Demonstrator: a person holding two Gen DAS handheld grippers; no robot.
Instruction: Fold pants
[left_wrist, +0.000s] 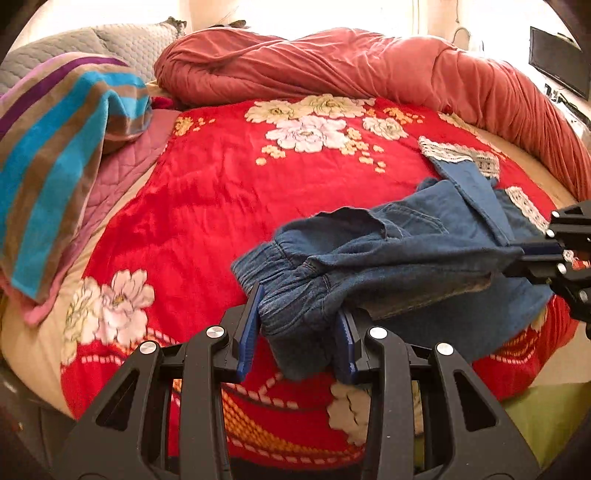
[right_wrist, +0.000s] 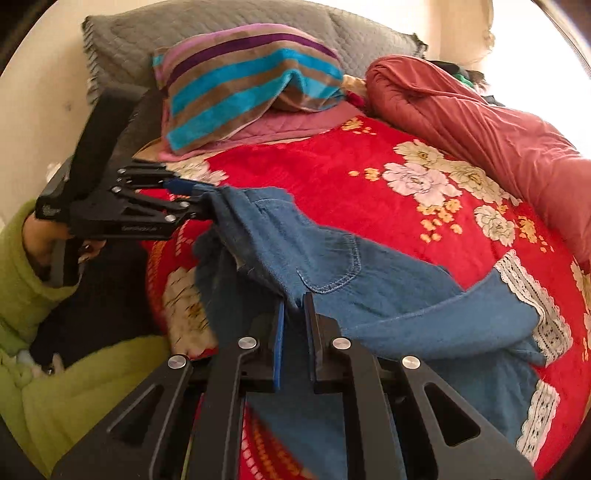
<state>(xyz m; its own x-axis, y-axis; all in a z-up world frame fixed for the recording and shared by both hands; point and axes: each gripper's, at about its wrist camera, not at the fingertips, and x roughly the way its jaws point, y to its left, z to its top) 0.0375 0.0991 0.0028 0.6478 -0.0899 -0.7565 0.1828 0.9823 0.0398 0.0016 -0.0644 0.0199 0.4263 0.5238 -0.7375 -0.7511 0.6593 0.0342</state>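
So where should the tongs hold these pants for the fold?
At the waist end, as now: left tongs clamp the elastic waistband, right tongs pinch the pants by the pocket. Approach from the near bed edge; the lace cuffs trail away.

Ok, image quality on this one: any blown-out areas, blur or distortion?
Left wrist view: window backlight washes out the top edge, fisheye bulges the red floral blanket, blue denim pants sharp. Right wrist view: top right corner overexposed, left gripper slightly soft.
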